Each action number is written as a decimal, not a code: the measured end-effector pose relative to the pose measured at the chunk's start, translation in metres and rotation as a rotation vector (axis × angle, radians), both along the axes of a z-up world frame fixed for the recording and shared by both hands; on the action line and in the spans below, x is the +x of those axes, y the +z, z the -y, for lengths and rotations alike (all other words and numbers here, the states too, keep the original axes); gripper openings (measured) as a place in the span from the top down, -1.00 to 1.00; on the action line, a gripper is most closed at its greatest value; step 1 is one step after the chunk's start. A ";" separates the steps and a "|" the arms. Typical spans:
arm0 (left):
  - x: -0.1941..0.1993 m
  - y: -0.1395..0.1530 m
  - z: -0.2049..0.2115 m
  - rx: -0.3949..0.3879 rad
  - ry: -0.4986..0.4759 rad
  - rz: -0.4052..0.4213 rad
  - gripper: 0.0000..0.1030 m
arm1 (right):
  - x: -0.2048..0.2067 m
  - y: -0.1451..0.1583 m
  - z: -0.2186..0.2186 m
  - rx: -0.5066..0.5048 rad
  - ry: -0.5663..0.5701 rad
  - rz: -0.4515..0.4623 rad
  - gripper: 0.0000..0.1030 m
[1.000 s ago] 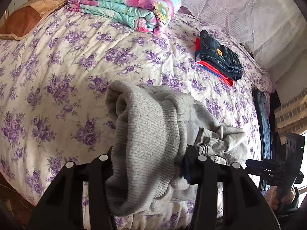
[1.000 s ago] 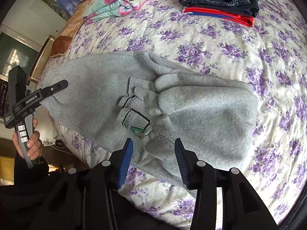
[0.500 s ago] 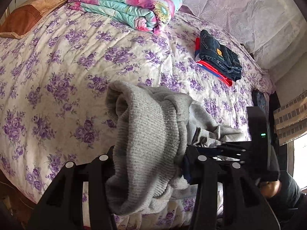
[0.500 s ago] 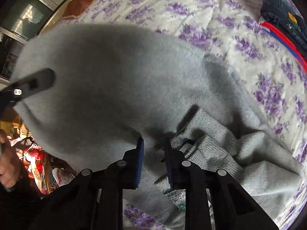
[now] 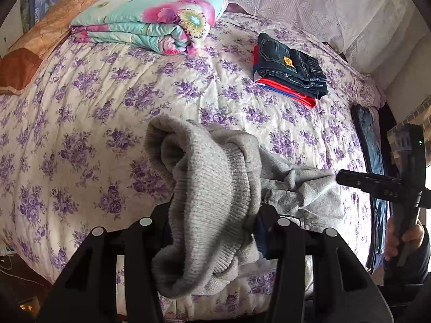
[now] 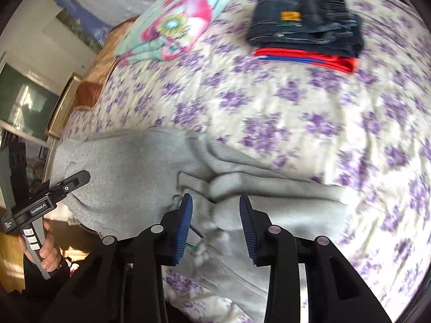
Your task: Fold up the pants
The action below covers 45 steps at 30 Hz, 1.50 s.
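Right gripper (image 6: 215,223) back off grey pants (image 6: 129,172)

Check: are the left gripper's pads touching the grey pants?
Touching. Left wrist view: the left gripper is clamped on a thick bunched fold of the grey pants, which fills the space between the fingers with no gap.

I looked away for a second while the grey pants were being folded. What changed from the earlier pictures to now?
The right gripper swung in over the grey pants, pinched at the ribbed cuffs, then drew back; its jaws have just been opening and now stand apart with cloth below them, nothing clamped. The left gripper stays shut on the ribbed waistband. The folded jeans, quilt and bed are unchanged.
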<state>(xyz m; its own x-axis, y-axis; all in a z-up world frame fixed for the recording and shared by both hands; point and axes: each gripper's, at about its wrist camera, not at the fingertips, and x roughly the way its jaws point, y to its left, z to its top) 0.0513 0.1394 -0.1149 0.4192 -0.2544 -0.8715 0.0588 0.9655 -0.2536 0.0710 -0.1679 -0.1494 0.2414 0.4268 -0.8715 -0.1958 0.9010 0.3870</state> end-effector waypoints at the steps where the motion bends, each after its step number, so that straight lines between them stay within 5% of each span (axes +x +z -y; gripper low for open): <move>1: 0.000 0.006 0.010 0.018 -0.017 0.002 0.13 | -0.009 0.003 0.023 0.004 -0.049 -0.002 0.29; 6: -0.011 0.038 0.098 0.096 -0.242 0.036 0.13 | -0.063 -0.003 0.118 0.012 -0.274 -0.013 0.29; 10: -0.021 0.032 0.191 0.174 -0.484 0.033 0.13 | -0.100 -0.017 0.159 0.050 -0.395 -0.027 0.28; 15: 0.002 -0.030 0.281 0.128 -0.607 -0.119 0.34 | -0.132 -0.037 0.173 0.071 -0.460 -0.043 0.28; 19: 0.002 -0.098 0.322 0.179 -0.669 -0.199 0.32 | -0.149 -0.062 0.173 0.088 -0.486 -0.102 0.28; 22: -0.008 -0.080 0.320 0.078 -0.718 -0.202 0.15 | -0.155 -0.069 0.169 0.089 -0.470 -0.120 0.28; 26: -0.013 -0.018 0.270 -0.217 -0.697 -0.150 0.00 | -0.145 -0.057 0.161 0.071 -0.431 -0.091 0.28; 28: -0.015 0.013 0.235 -0.204 -0.607 -0.052 -0.23 | -0.135 -0.043 0.149 0.067 -0.382 -0.056 0.27; 31: -0.010 0.029 0.183 -0.126 -0.459 -0.002 -0.22 | -0.117 -0.020 0.115 0.067 -0.267 0.006 0.27; 35: -0.009 0.007 0.137 -0.133 -0.342 -0.057 -0.06 | -0.085 -0.003 0.060 0.066 -0.104 0.059 0.26; 40: -0.022 -0.035 0.143 -0.182 -0.375 -0.147 0.07 | -0.058 -0.003 0.015 0.043 0.017 0.106 0.26; 42: -0.024 -0.060 0.155 -0.190 -0.399 -0.206 0.07 | -0.053 -0.021 0.010 -0.030 0.029 0.046 0.26; 44: -0.028 -0.089 0.168 -0.106 -0.421 -0.239 0.07 | -0.053 -0.059 0.016 -0.149 0.009 -0.099 0.21; 45: -0.030 -0.104 0.173 -0.087 -0.437 -0.261 0.04 | -0.055 -0.079 0.025 -0.131 -0.014 -0.172 0.18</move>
